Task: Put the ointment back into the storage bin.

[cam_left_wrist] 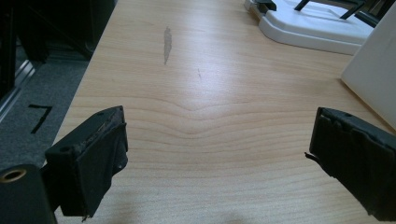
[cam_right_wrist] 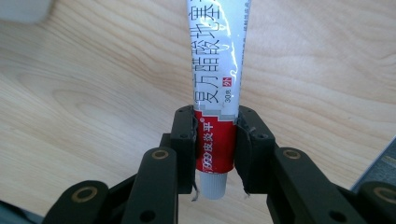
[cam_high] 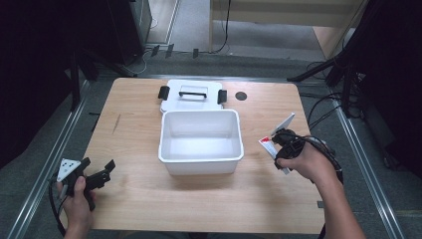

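Soft white-and-red ointment tube [cam_right_wrist: 215,84] sits pinched in the right gripper [cam_right_wrist: 215,144] at the right middle of the high view, beside the white plastic bin [cam_high: 200,162]. Looks light and squishy, so that grip low on the red band near the cap seems sensible. Cap points back toward the hand, long axis running up-frame. Left gripper [cam_left_wrist: 217,154] gapes wide, holding nothing.

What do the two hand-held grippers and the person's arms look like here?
Both are black two-jaw tools. The left gripper carries a grey three-cornered plate with dark dots, and a black cable loops beside that hand. Its worn rectangular pads have frayed edges. The right gripper has linkage arms with brass-coloured rivets and trails black cables. Both forearms are sleeveless.
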Demonstrator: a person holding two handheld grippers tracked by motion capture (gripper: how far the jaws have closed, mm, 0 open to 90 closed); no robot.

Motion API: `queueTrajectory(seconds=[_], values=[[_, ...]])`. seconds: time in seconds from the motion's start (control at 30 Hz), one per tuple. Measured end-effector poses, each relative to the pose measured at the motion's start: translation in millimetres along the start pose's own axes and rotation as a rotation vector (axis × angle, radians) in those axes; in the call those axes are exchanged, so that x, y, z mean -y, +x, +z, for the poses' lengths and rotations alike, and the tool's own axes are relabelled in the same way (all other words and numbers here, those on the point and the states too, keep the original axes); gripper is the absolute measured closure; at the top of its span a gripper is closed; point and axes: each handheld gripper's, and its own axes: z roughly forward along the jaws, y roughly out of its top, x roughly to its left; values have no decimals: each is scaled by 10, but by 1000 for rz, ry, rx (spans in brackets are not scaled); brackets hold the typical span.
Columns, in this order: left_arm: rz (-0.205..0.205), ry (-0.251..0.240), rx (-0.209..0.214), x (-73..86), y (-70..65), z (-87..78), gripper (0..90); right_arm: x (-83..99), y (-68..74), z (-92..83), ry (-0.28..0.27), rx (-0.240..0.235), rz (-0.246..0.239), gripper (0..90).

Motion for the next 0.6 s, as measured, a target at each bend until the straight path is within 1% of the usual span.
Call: queueTrajectory(seconds=[0.03, 0.07, 0.1, 0.23, 0.43, 0.53, 0.6], values=[[-1, 0, 0, 0, 0, 0, 46, -19, 2, -41, -1, -4, 6, 721], [-1, 0, 0, 0, 0, 0, 46, -19, 2, -41, -1, -4, 6, 721], [-2, -1, 0, 0, 0, 1, 46, -66, 6, -117, -8, -9, 21, 721], [-1, 0, 1, 0, 0, 0, 46, -156, 22, -237, -12, -17, 52, 721], [-6, -2, 2, 1, 0, 1, 46, -302, 102, -410, -32, -13, 32, 721], [-7, -3, 3, 1, 1, 1, 46, -367, 141, -491, -44, -3, 16, 721], [-7, -3, 3, 1, 1, 1, 47, -417, 175, -553, -48, 15, 15, 721]])
